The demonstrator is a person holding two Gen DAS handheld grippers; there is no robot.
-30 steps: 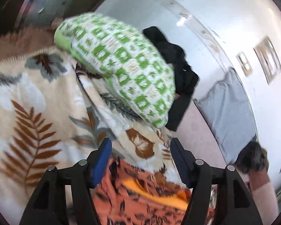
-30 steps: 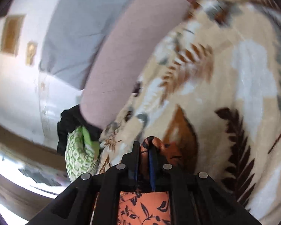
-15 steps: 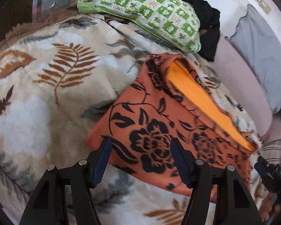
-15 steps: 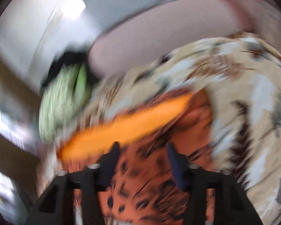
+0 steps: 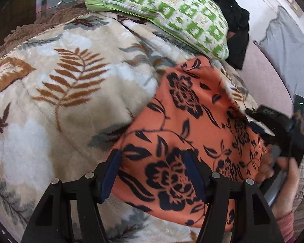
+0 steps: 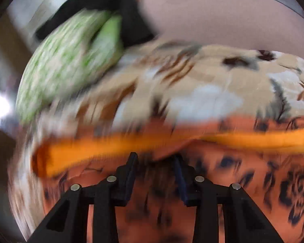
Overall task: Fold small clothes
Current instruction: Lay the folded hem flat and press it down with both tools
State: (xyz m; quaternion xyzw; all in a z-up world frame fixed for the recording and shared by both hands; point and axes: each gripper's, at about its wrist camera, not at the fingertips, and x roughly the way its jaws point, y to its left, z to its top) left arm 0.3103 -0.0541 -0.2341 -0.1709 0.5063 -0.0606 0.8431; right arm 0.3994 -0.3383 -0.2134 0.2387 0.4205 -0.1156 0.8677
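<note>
**Orange floral garment laid out on the bed, folding barely begun**

The orange garment with the black flower print [image 5: 188,133] lies spread on the leaf-patterned blanket [image 5: 56,93] covering the bed, just below the green-and-white checked pillow [image 5: 172,14] and a heap of black clothing [image 5: 237,24]. From the right side its plain orange band [image 6: 131,145] shows along one edge, so one layer seems turned back or lifted there, though the blur makes that hard to tell.

The left hand-held gripper [image 5: 155,174] hovers over the near edge with its jaws apart, pinching nothing. The right hand-held gripper [image 6: 155,172] has just been opening; its jaws stand apart over the cloth, which lies beneath them rather than clamped.

By my reckoning the piece is only laid out. The real folds, and any squaring up, are all left to do.
</note>
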